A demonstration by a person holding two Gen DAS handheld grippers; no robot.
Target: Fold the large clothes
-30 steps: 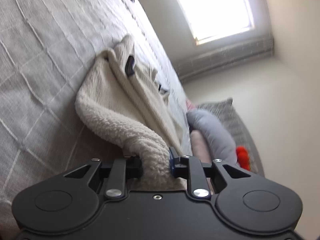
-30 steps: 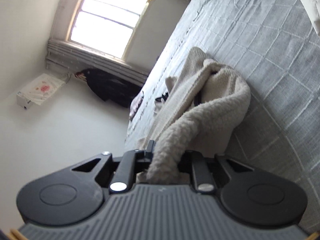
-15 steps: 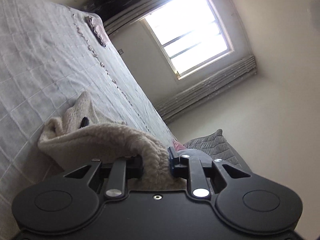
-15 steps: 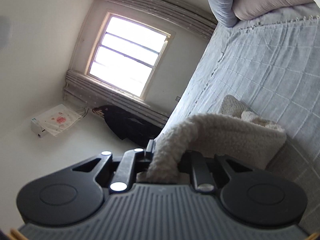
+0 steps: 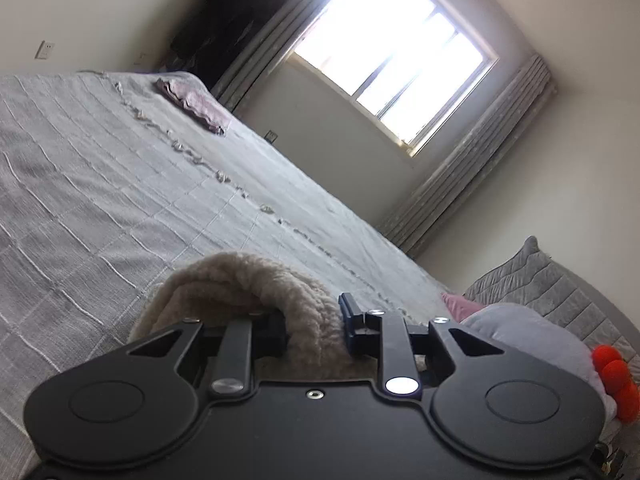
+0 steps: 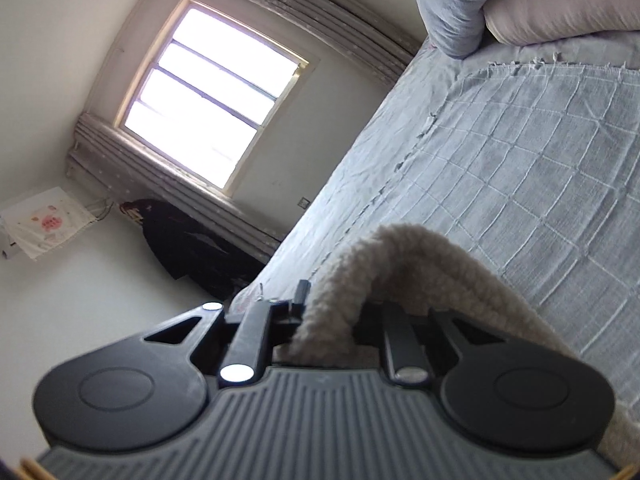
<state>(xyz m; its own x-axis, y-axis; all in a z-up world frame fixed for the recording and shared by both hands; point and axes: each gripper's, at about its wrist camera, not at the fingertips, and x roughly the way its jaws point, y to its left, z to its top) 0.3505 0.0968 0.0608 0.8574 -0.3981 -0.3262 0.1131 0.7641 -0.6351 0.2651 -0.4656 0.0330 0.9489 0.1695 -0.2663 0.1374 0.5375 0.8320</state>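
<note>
Both claws gripped the cream fleece garment: left gripper easing open, right gripper clamped. Fold unfinished; fleece hung ahead over the grey quilted bed.

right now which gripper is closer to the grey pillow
Left. The left gripper, jaws opening around the fleece garment, has the grey pillow just beside it; the right gripper sees it far across the bedspread.

Cream fleece garment; grey checked bedspread; black grippers.

Bed, grey grid cover; folded pink cloth; pillows at head.
</note>
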